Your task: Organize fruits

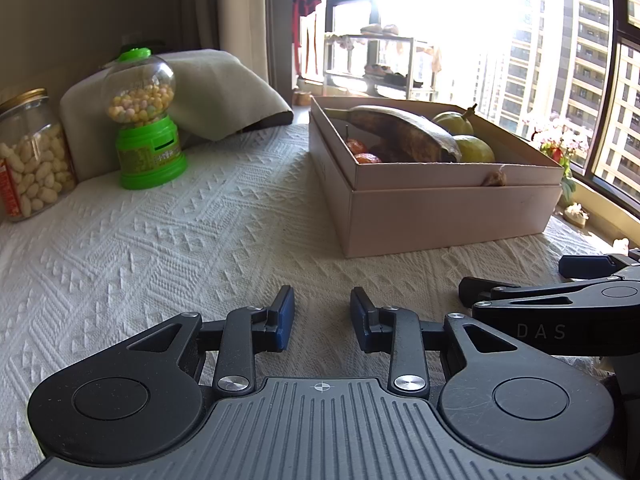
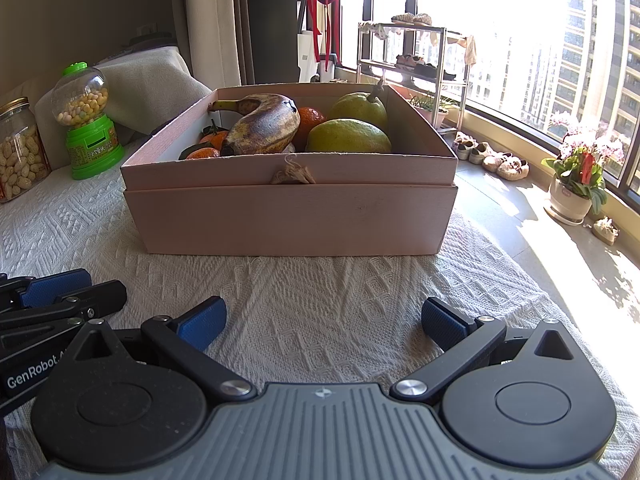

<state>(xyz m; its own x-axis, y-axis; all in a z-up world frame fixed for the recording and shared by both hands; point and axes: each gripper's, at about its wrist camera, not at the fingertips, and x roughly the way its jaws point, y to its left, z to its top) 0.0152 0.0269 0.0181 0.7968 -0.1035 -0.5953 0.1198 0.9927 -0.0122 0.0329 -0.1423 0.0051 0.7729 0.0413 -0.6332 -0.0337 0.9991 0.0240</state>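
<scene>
A pink cardboard box (image 2: pixel 288 216) stands on the white woven cloth; it also shows in the left wrist view (image 1: pixel 440 216). In it lie a brown-spotted banana (image 2: pixel 264 124), two green pears (image 2: pixel 348 136), and several oranges (image 2: pixel 310 118). The banana (image 1: pixel 404 132) and pears (image 1: pixel 474 148) show in the left view too. My left gripper (image 1: pixel 322 320) is open and empty, low over the cloth in front of the box. My right gripper (image 2: pixel 324 320) is open wide and empty, just right of the left one, facing the box front.
A green candy dispenser (image 1: pixel 146 128) and a jar of peanuts (image 1: pixel 30 156) stand at the left by a grey cushion (image 1: pixel 216 92). A shoe rack (image 2: pixel 416 56), shoes and a potted flower (image 2: pixel 576 176) stand on the floor by the window at right.
</scene>
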